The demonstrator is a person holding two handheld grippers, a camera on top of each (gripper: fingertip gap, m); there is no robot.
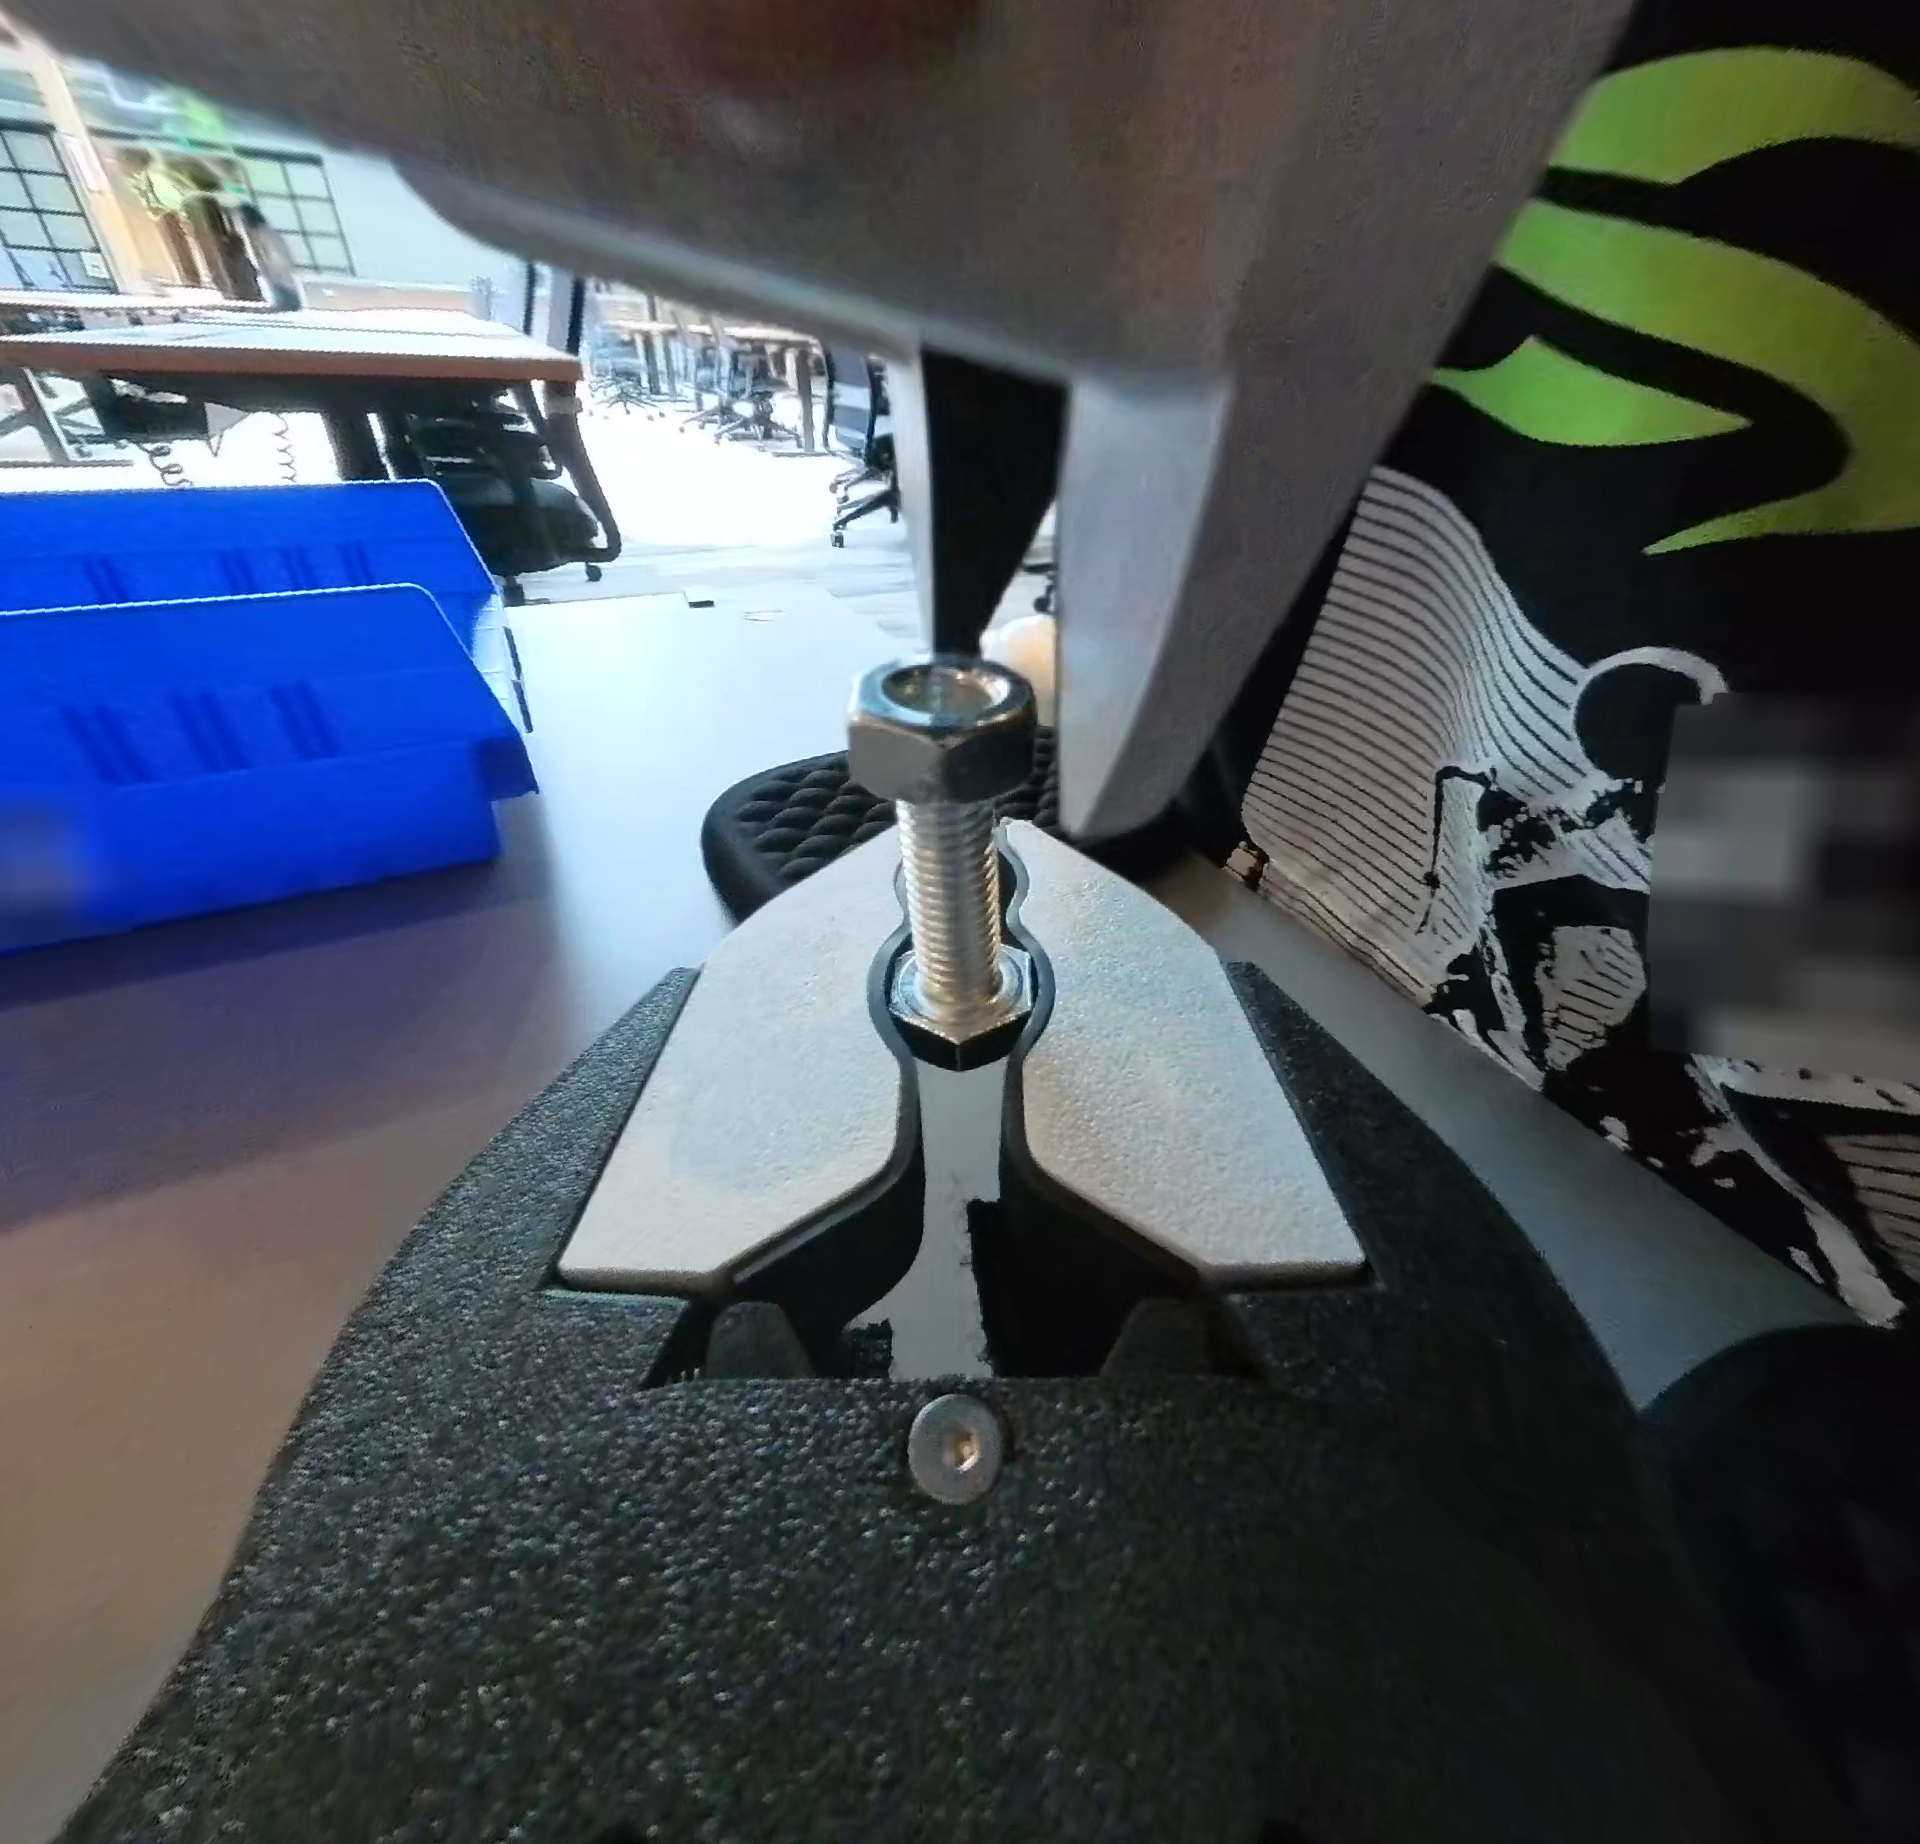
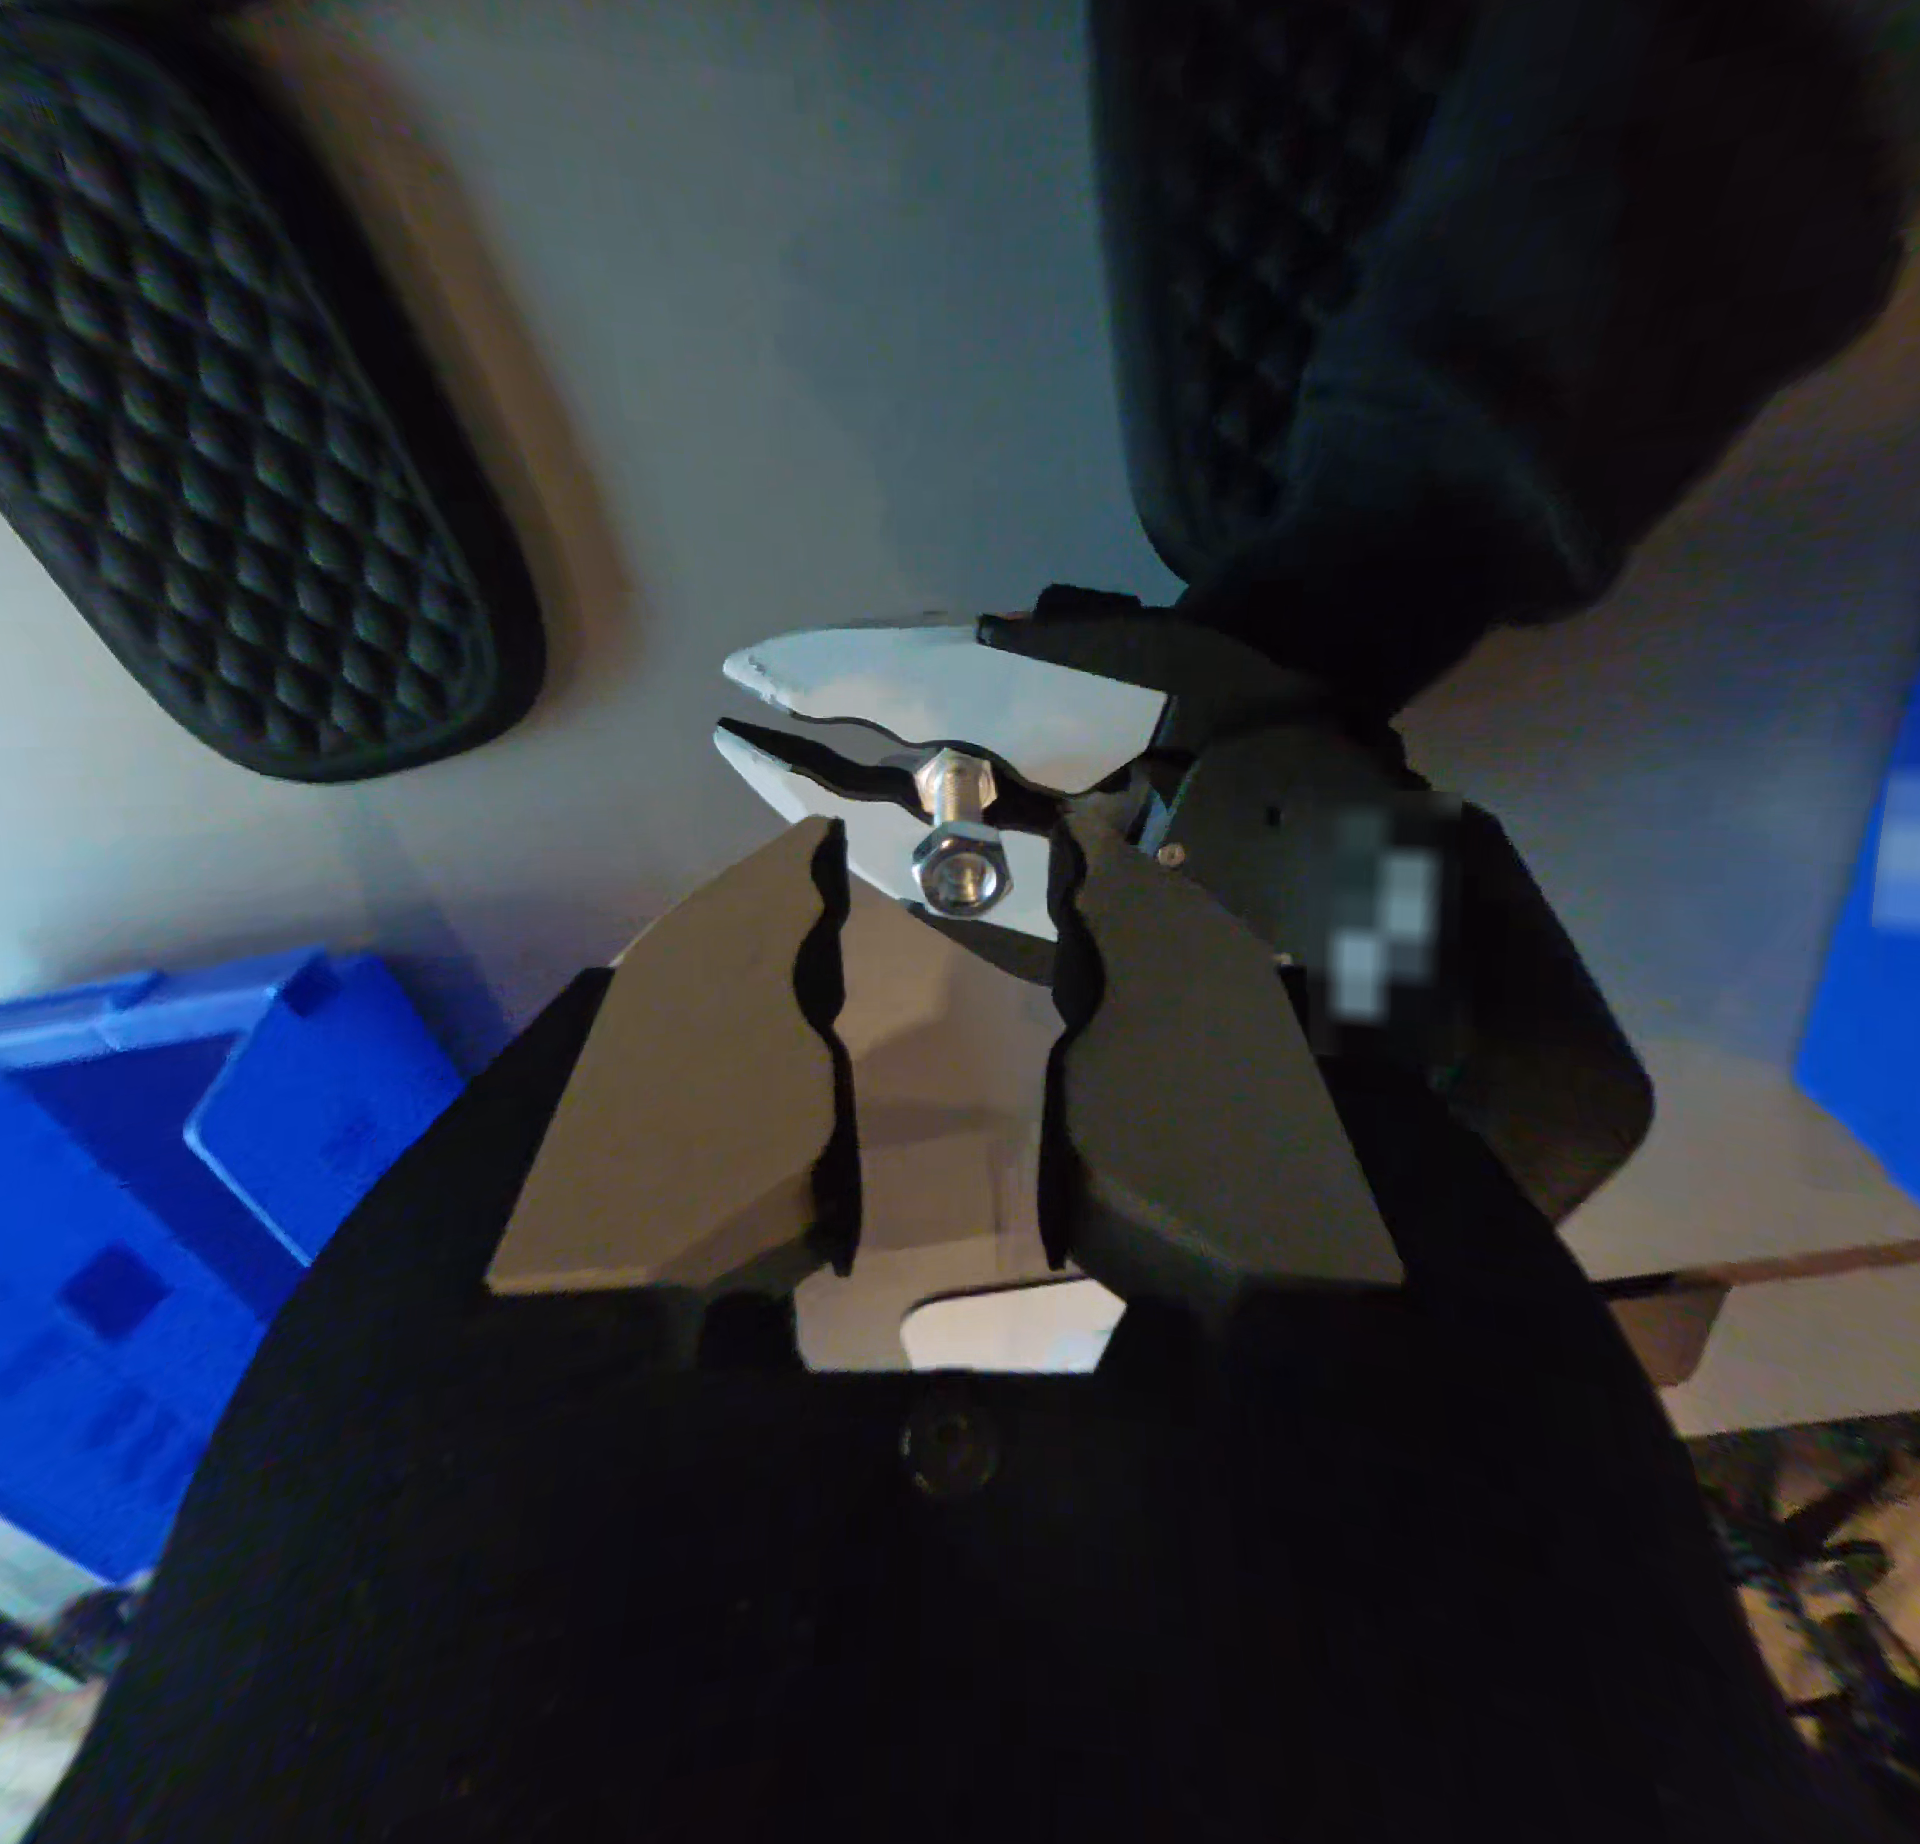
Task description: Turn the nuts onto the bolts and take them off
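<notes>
One bolt [image 1: 951, 901] stands upright in the left wrist view, its hex head clamped between the left gripper's [image 1: 961, 973] jaws, with a nut [image 1: 940, 740] at the top of its thread. Right gripper [image 1: 1039, 568] hangs just above that nut; blue bins [image 1: 239, 693] sit left of the bolt

From the right wrist view, the right gripper [image 2: 945, 859] has jaws spread, holding nothing, with the nut [image 2: 954, 872] between its tips. Beyond the nut, the left gripper [image 2: 831, 729] grips the bolt [image 2: 951, 802]
</notes>
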